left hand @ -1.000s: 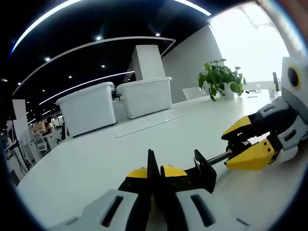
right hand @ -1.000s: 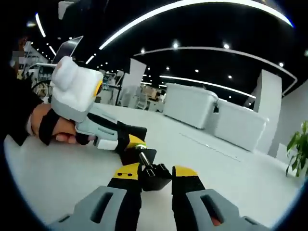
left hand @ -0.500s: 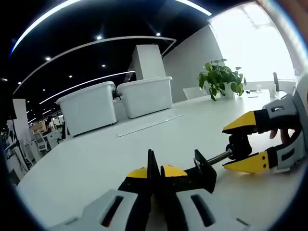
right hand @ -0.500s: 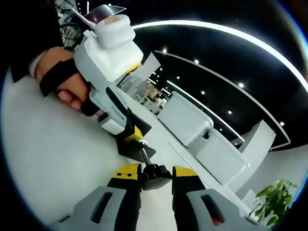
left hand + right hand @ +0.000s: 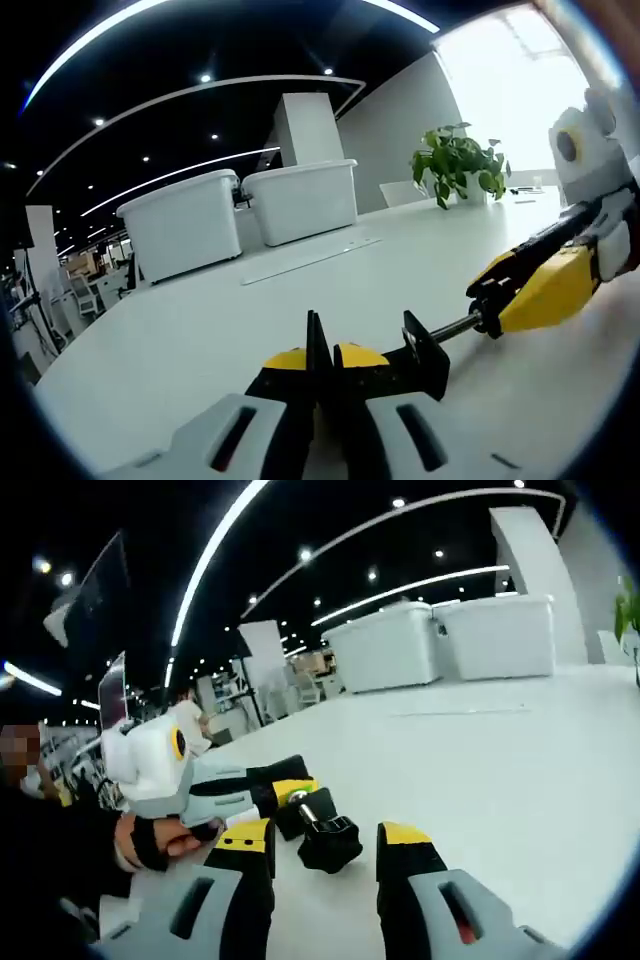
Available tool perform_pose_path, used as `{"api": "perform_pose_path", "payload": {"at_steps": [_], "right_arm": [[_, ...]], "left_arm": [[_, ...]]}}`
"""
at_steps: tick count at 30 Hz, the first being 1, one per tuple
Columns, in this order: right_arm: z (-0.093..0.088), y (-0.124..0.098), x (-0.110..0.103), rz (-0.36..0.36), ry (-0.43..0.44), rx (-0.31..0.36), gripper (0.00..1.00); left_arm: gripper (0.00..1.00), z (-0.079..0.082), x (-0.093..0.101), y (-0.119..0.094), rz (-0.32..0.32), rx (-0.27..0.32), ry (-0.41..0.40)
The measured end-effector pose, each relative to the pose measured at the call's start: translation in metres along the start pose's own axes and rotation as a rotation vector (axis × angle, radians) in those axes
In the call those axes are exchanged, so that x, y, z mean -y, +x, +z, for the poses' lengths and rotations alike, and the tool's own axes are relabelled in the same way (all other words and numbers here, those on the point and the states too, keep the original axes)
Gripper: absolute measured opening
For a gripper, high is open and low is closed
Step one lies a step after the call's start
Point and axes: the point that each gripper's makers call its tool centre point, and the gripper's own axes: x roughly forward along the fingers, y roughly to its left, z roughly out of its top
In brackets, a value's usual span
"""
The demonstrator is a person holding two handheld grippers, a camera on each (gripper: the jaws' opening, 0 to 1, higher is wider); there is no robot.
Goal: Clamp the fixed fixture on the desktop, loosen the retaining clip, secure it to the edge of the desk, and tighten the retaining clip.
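On the white desk (image 5: 200, 330), the left gripper (image 5: 322, 362) has its 2 jaws pressed together on the black fixture (image 5: 425, 352), which lies flat just ahead. To its right, a threaded rod (image 5: 453, 327) leads to the black knob (image 5: 328, 842). The right gripper (image 5: 325, 845) sits around that knob, jaws spread. 2 white bins (image 5: 240, 215) stand behind.

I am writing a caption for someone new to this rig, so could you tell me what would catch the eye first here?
First, the black clamp low on the white desk, with the left gripper shut on its body. The right gripper sits at the clamp's black knob, which lies between its open yellow-tipped fingers. Behind stand two white bins and a green plant.
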Motion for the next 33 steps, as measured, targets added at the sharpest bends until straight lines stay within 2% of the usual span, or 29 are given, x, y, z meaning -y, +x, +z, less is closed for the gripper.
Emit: {"api": "perform_pose_path", "payload": {"at_steps": [2, 4, 5, 11, 16, 20, 24, 25, 26, 28, 30, 33], "right_arm": [[-0.004, -0.001, -0.002, 0.046, 0.111, -0.01, 0.26], [-0.011, -0.001, 0.002, 0.035, 0.177, -0.029, 0.24], [-0.008, 0.0, -0.001, 0.063, 0.195, -0.017, 0.23], [-0.006, 0.001, -0.001, 0.027, 0.224, -0.011, 0.21], [-0.003, 0.002, -0.002, -0.015, -0.012, 0.013, 0.2], [0.0, 0.001, -0.01, -0.042, -0.289, 0.054, 0.19], [0.002, 0.0, -0.014, -0.072, -0.506, 0.077, 0.19], [0.002, 0.0, -0.013, -0.078, -0.527, 0.08, 0.19], [0.002, 0.0, -0.014, -0.092, -0.599, 0.084, 0.19], [0.001, -0.001, -0.014, -0.109, -0.674, 0.091, 0.19], [0.001, -0.002, -0.016, -0.136, -0.818, 0.098, 0.19], [-0.001, -0.001, -0.017, -0.167, -0.914, 0.099, 0.19]], "left_arm": [[0.07, 0.0, 0.0, 0.0, 0.0, 0.0, 0.0], [0.07, 0.0, 0.0, 0.0, 0.0, 0.0, 0.001], [0.07, 0.0, 0.0, 0.0, 0.0, 0.0, 0.001], [0.07, 0.001, 0.0, 0.0, 0.004, -0.002, 0.0], [0.08, 0.0, 0.0, 0.0, 0.008, -0.006, 0.014], [0.08, -0.001, 0.0, 0.002, 0.005, -0.014, 0.007], [0.08, -0.002, 0.0, 0.003, 0.002, -0.019, 0.0], [0.08, -0.002, 0.0, 0.003, 0.003, -0.021, 0.003], [0.08, -0.001, 0.0, 0.004, 0.003, -0.02, 0.005], [0.08, 0.0, 0.001, 0.004, 0.001, -0.017, 0.005], [0.08, 0.0, 0.002, 0.005, -0.004, -0.015, 0.002], [0.07, 0.001, 0.002, 0.005, -0.007, -0.014, -0.004]]}}
